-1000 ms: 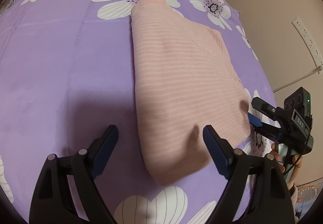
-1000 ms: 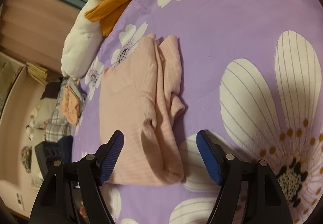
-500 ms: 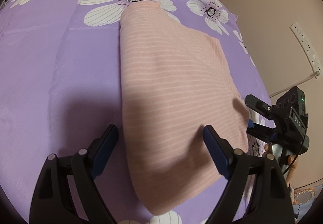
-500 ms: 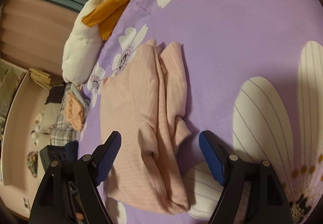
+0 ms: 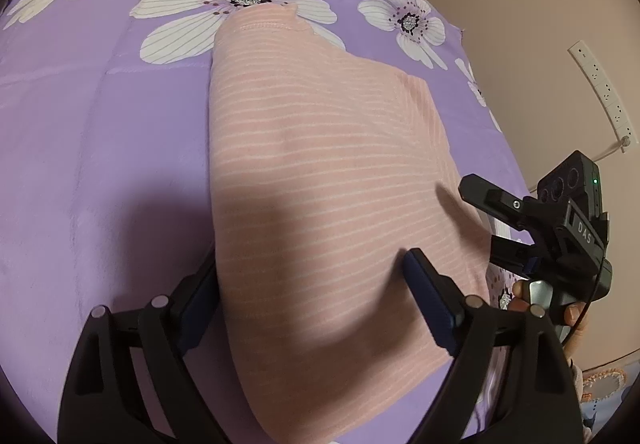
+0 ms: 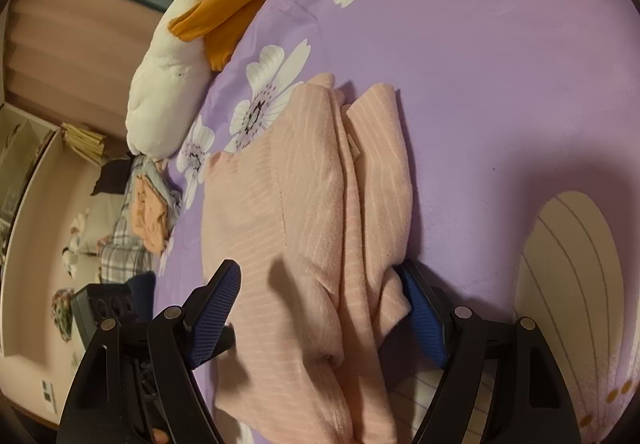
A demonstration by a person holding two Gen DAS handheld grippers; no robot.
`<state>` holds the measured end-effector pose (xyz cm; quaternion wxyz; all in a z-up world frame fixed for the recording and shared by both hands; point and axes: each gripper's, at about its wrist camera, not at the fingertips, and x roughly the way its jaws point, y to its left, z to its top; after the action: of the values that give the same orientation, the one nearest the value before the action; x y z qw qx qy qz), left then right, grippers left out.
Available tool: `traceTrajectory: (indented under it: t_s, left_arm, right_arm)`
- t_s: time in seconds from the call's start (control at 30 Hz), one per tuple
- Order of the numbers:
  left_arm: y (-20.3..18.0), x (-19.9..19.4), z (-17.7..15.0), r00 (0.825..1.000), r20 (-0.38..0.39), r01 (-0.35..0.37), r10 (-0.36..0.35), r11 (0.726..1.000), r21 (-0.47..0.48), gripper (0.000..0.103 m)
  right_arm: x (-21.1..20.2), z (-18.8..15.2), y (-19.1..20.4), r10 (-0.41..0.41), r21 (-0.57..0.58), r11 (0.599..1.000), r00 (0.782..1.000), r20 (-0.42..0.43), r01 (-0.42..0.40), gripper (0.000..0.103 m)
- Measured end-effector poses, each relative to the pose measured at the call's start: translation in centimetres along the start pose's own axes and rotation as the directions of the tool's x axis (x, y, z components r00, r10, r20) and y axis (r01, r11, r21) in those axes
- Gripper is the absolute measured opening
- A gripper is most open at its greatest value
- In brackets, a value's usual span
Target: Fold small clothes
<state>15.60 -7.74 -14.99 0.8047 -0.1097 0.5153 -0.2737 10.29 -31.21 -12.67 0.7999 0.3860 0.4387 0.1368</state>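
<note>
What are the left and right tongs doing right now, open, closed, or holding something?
Left tongs: open, straddling the pink garment, not gripping it.
Right tongs: open, straddling the same garment's folded edge, not gripping it.

Pale pink top (image 5: 320, 180) with thin white stripes, on purple bedsheet (image 5: 100, 148) printed with big white flowers; blue gripper pads (image 6: 216, 312).
</note>
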Motion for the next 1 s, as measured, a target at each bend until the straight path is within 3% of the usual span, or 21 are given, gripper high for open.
traceTrajectory:
  t_s: [0.37,0.63,1.0]
  left_arm:
    - [0.0,0.4,0.4,1.000,0.004,0.003,-0.003,1.000,0.003,0.089]
    - [-0.5,0.9,0.8,1.000,0.008,0.002,-0.002,1.000,0.013,0.095]
    - [-0.5,1.1,1.1,1.000,0.013,0.002,-0.002,1.000,0.012,0.094]
  right_arm:
    - [0.7,0.4,0.5,-0.010,-0.033,0.999,1.000,-0.009,0.010,0.079]
    - [1.3,0.8,0.8,-0.019,-0.053,0.998,1.000,-0.012,0.019,0.079]
    - [1.7,1.1,0.9,-0.018,-0.085,0.996,1.000,-0.011,0.017,0.079]
